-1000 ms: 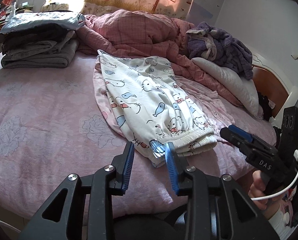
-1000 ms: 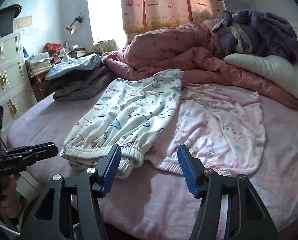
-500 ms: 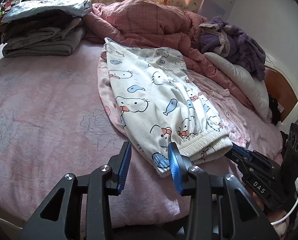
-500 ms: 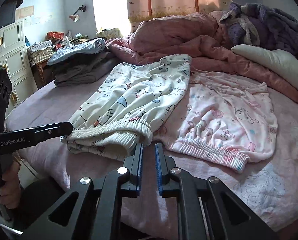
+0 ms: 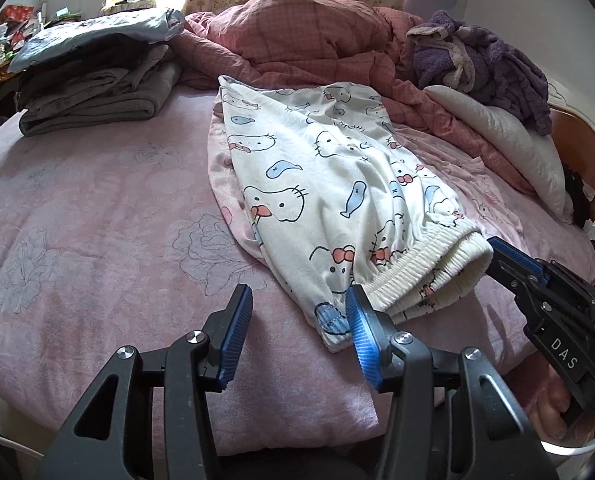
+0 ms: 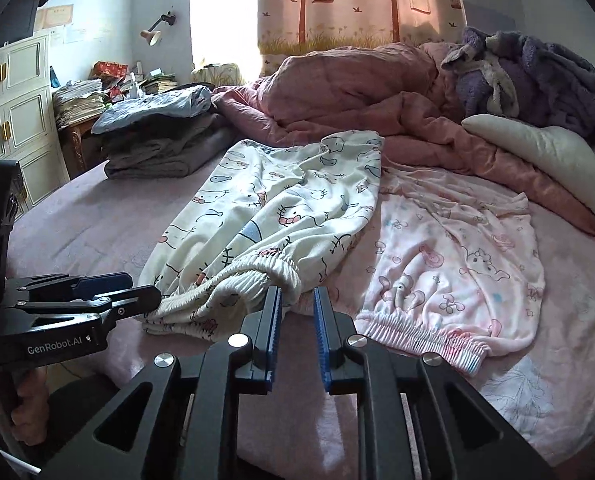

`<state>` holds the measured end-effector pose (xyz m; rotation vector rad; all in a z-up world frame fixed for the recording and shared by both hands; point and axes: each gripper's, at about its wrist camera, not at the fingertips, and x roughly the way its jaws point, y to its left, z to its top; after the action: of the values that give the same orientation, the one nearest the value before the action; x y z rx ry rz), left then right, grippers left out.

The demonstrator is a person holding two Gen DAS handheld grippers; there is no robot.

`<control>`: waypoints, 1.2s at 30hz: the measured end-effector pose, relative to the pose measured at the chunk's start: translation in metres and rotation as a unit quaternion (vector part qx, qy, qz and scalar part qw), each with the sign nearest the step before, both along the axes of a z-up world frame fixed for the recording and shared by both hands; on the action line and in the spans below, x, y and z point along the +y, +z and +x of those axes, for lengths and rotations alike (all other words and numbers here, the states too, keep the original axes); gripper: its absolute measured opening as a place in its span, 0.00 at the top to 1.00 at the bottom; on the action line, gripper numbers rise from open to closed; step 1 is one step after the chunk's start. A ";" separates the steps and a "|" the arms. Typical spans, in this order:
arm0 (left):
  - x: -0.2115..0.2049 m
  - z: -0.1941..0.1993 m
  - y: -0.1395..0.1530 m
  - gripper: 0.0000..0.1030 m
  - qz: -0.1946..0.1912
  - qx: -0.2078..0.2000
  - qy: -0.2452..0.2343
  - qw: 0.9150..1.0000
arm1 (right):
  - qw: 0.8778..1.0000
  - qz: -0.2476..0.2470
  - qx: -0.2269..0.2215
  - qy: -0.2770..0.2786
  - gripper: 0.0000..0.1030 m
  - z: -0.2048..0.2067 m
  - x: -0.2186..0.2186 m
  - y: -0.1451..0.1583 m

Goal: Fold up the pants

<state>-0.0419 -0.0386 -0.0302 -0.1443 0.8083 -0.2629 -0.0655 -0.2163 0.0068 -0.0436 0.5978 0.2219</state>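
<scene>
The white cartoon-print pants (image 5: 329, 184) are seen laid lengthwise across the pink bed (image 5: 97, 216), running from the upper centre of the left wrist frame down to the lower right, with the ribbed waistband (image 5: 425, 276) at the near end. They are partly laid over a pale pink garment (image 6: 457, 264), which is spread flat in the right half of the right wrist frame.

The left claw (image 5: 297, 336) is held wide open at the bottom centre of its frame. Its right finger is placed against the near corner of the pants by the waistband; its left finger is held over bare sheet. No fabric is gripped.

The right claw (image 6: 296, 332) is seen at the bottom centre of its own frame, its blue pads narrowly parted, with a gap visible between them. Its tips are placed right at the waistband's edge, but whether fabric is caught between them cannot be told. In the left wrist frame the same claw (image 5: 497, 250) is seen at the lower right, its tip against the waistband's end.

A stack of folded grey clothes (image 5: 97, 96) is seen at the upper left of the bed, a rumpled pink quilt (image 5: 297, 36) along the top centre, and a purple fleece garment (image 5: 481, 60) on a white pillow (image 5: 509, 148) at the upper right.
</scene>
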 end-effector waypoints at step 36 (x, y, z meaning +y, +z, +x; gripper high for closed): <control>0.004 -0.001 0.000 0.51 -0.015 0.001 0.010 1.000 | 0.999 0.024 -0.002 -0.027 0.58 -0.019 -0.011 0.000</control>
<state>-0.0432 -0.0343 -0.0305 -0.1813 0.8052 -0.2559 -0.0847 -0.2274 0.0071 0.0190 0.5885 0.1837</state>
